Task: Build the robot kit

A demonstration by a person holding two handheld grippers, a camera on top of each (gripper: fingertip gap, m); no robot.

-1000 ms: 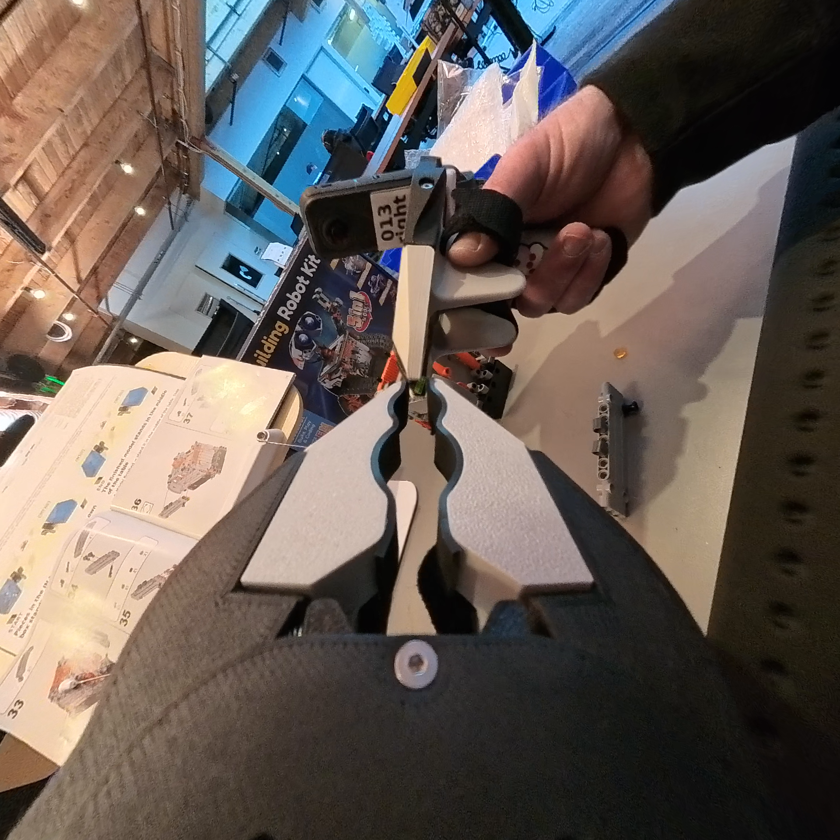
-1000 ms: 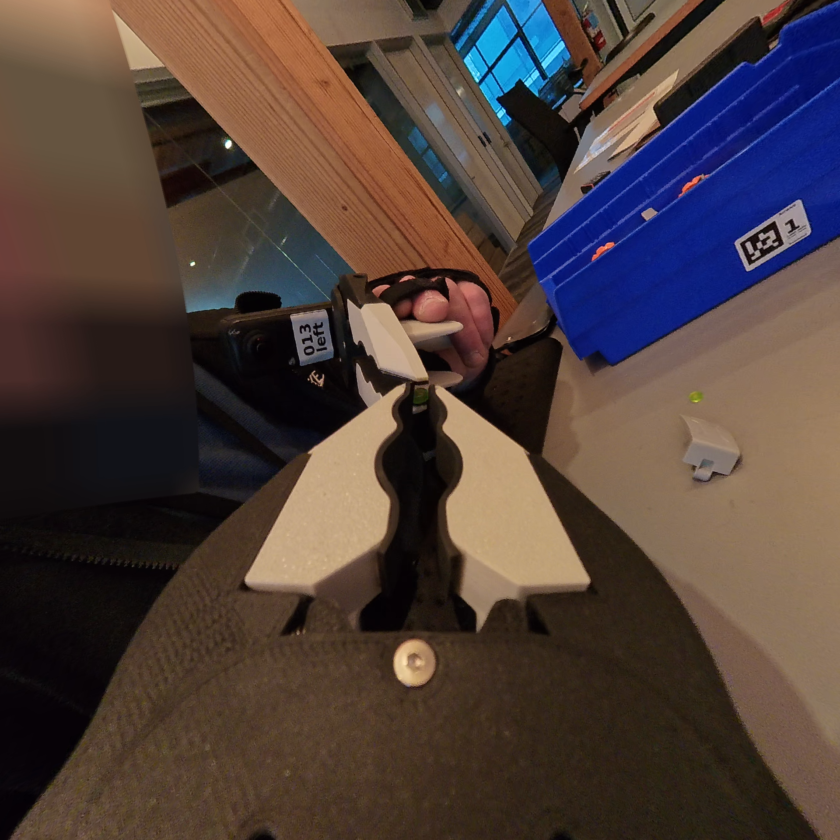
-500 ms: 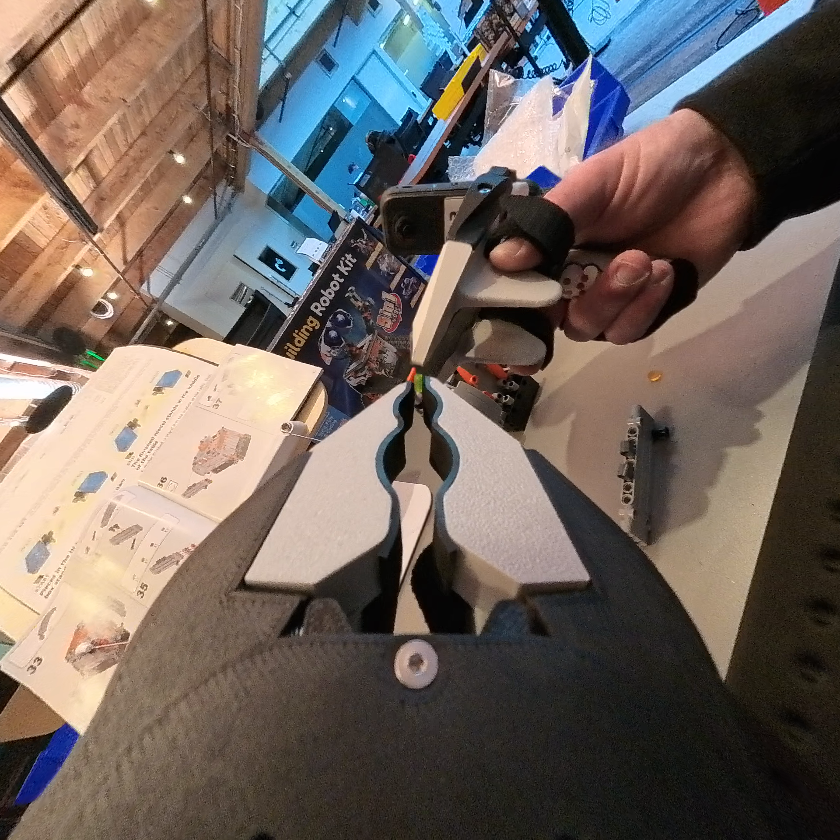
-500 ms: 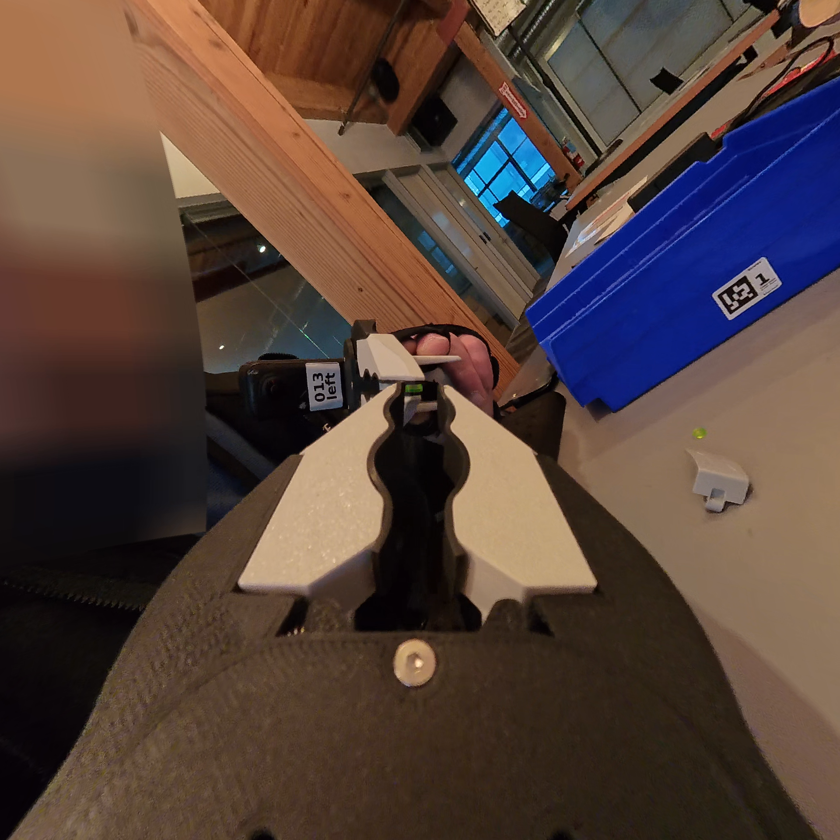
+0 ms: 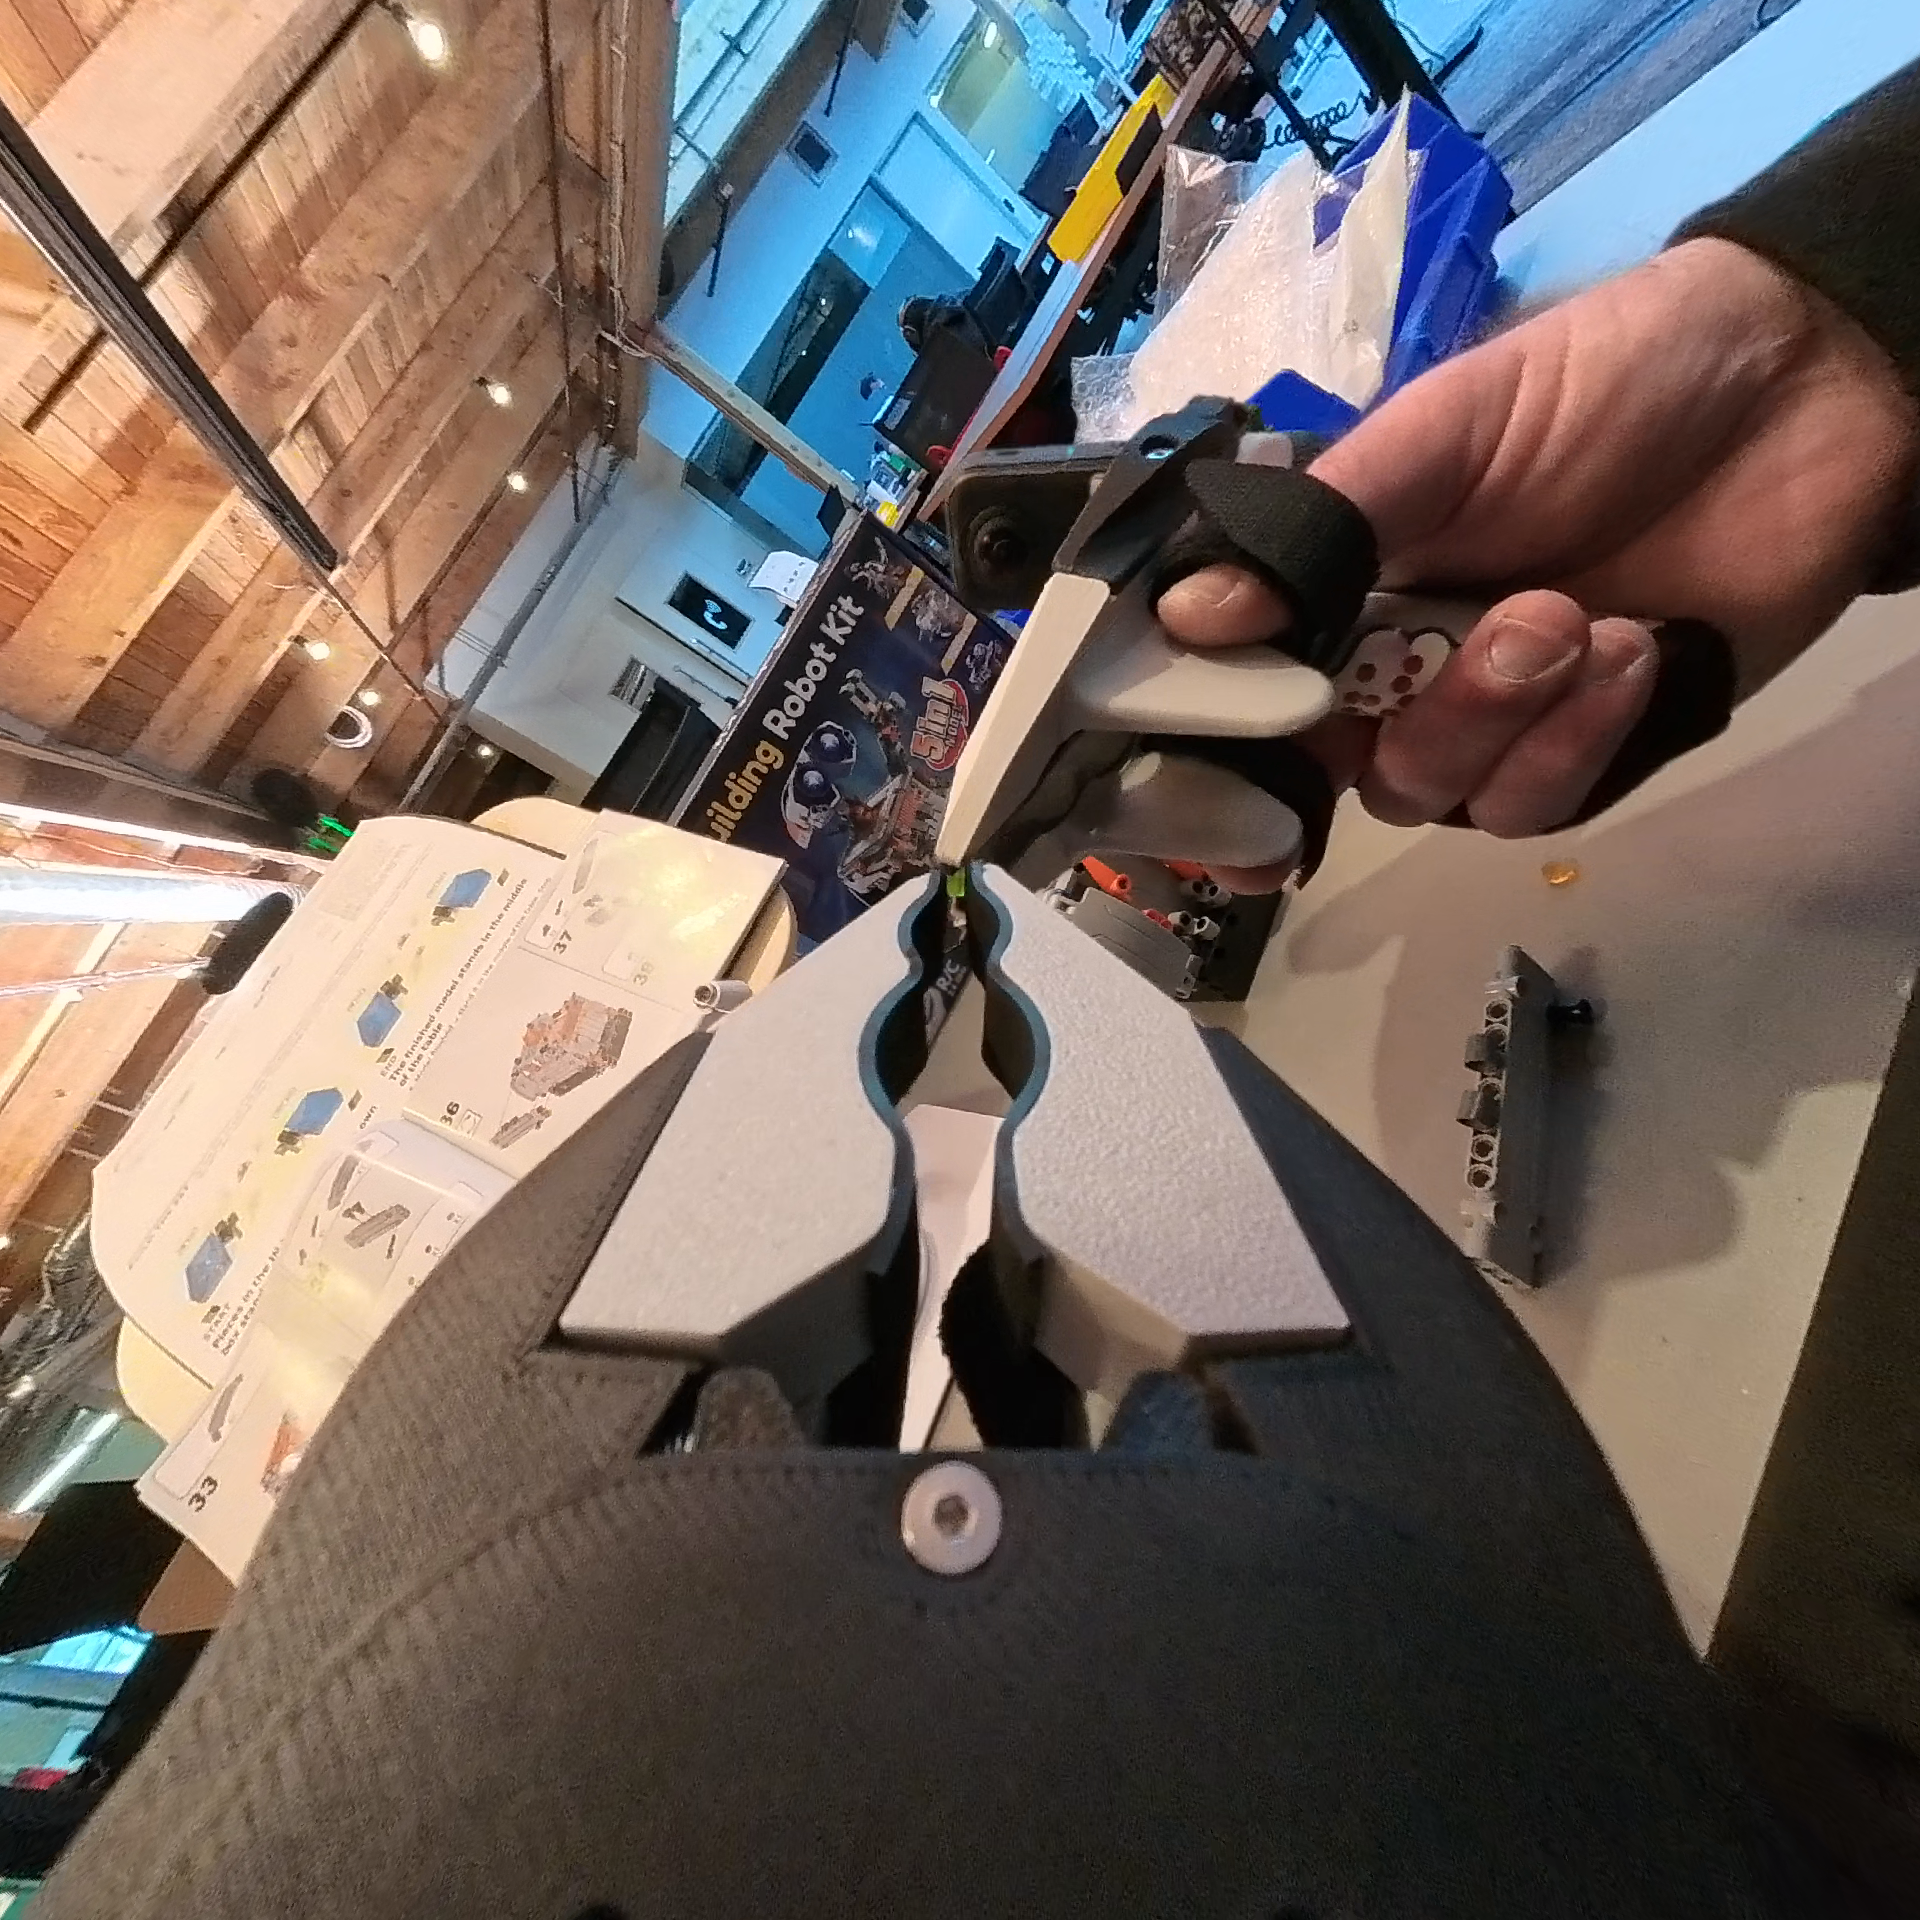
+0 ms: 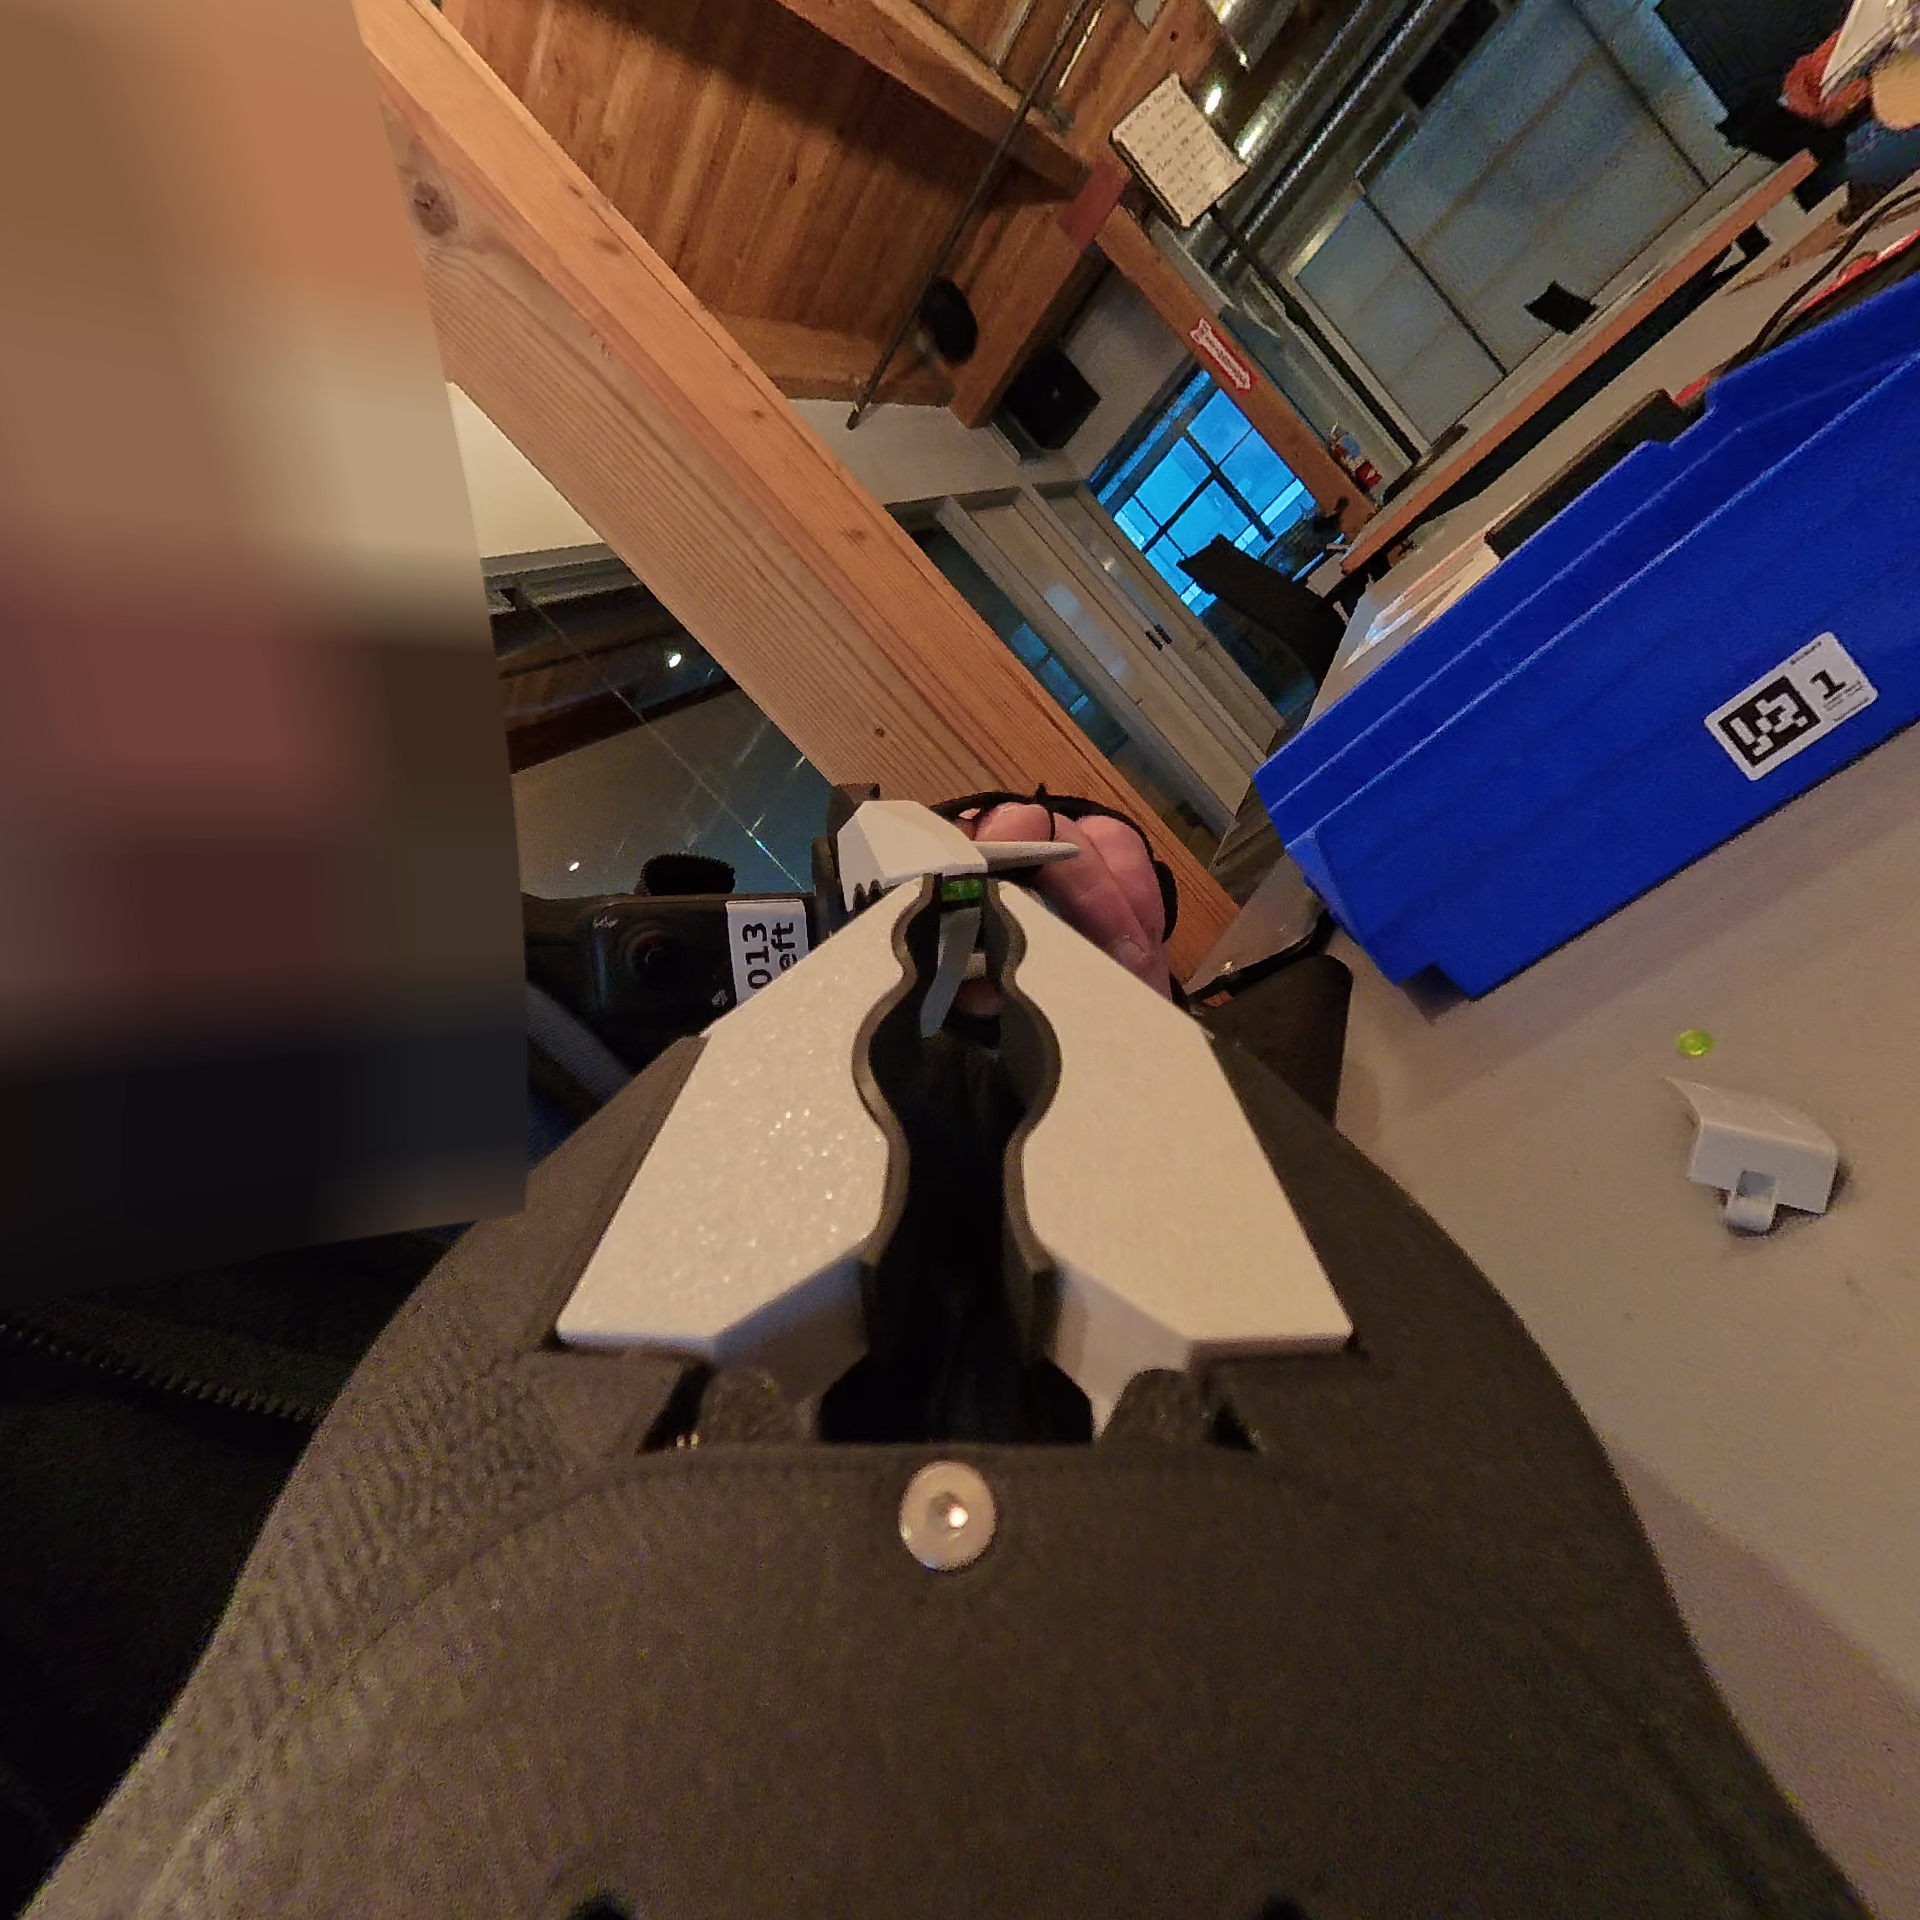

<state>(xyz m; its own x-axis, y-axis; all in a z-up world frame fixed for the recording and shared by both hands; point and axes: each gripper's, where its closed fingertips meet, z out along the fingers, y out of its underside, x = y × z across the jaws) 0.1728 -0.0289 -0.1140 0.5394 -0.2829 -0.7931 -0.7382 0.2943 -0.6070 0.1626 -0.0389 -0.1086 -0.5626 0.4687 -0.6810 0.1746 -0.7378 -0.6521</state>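
The grey counter (image 5: 1714, 935) carries everything here, and the bigger things lie toward its edges, which seems to leave the middle free for working. A blue bin (image 6: 1558, 790) with a square marker label stands along the far edge in the right wrist view, and an open instruction booklet (image 5: 416, 1039) lies at the far left in the left wrist view, with a dark kit box (image 5: 831, 758) standing behind it. Nearer, a long dark grey beam (image 5: 1507, 1122) lies flat by the right edge, and a small grey angled part (image 6: 1756, 1153) rests apart from the bin, with a tiny green stud (image 6: 1694, 1042) just beside it. Both tools are lifted above the counter and meet tip to tip, probably so that the small piece can be joined or passed in the air. The left hand-held gripper (image 5: 954, 902) is pressed almost together and pinches a small green piece (image 5: 956, 885). The right hand-held gripper (image 6: 961, 902) is also nearly closed, with the same green piece (image 6: 961, 888) between its tips.
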